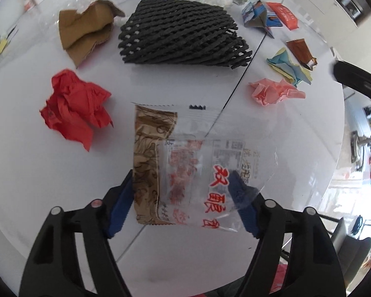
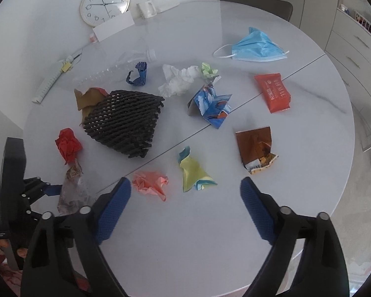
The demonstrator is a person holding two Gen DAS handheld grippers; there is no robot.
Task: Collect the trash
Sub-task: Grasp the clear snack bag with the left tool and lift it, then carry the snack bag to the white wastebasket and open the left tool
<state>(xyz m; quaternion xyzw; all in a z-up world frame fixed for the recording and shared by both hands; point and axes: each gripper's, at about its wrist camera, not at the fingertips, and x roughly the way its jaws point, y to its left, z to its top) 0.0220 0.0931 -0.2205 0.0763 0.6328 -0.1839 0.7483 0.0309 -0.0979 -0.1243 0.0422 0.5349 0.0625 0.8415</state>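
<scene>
Jaws astride red-lettered wrapper point(image 1: 185, 170).

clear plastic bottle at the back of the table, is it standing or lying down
Lying down. In the right wrist view the clear plastic bottle rests on its side on the table, its white cap pointing sideways toward the right.

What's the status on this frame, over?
Left tool open around clear snack wrapper. Right tool open, empty, above table. Pink paper nearest. Nothing blocking.
</scene>
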